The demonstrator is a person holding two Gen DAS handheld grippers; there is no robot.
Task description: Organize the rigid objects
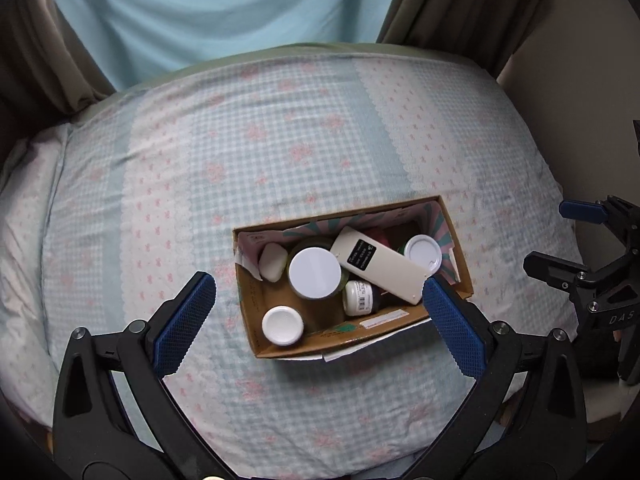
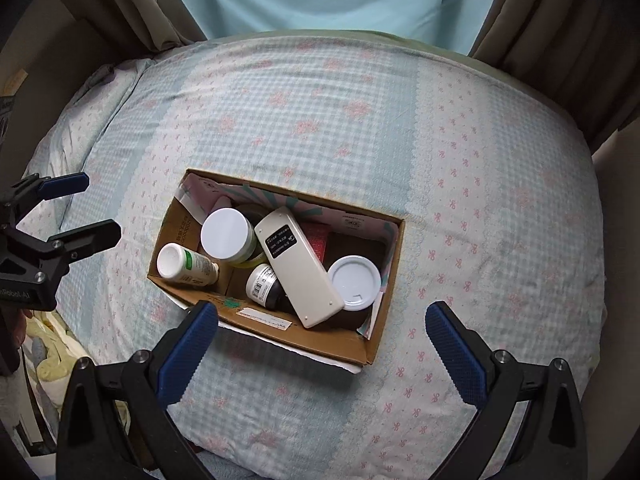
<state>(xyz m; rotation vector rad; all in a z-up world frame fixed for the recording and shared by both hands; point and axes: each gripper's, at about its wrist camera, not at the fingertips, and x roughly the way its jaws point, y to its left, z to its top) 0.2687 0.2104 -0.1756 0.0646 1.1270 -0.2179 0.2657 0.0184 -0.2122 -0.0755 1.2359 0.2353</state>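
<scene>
While both hover above the cardboard box (image 1: 400, 314) | left gripper (image 1: 318, 300) apart, empty | right gripper (image 2: 322, 330) apart, empty

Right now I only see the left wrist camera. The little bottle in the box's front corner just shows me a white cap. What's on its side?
Observer: The small bottle has a green and white label, and it is leaning, not upright.
Operator: What's that dark stuff behind the remote?
Observer: A flat red thing lies partly under the remote. I cannot tell what it is.
Operator: Is anything next to the bed?
Observer: Yes, crumpled yellow cloth lies low down past the left edge of the bed.
</scene>
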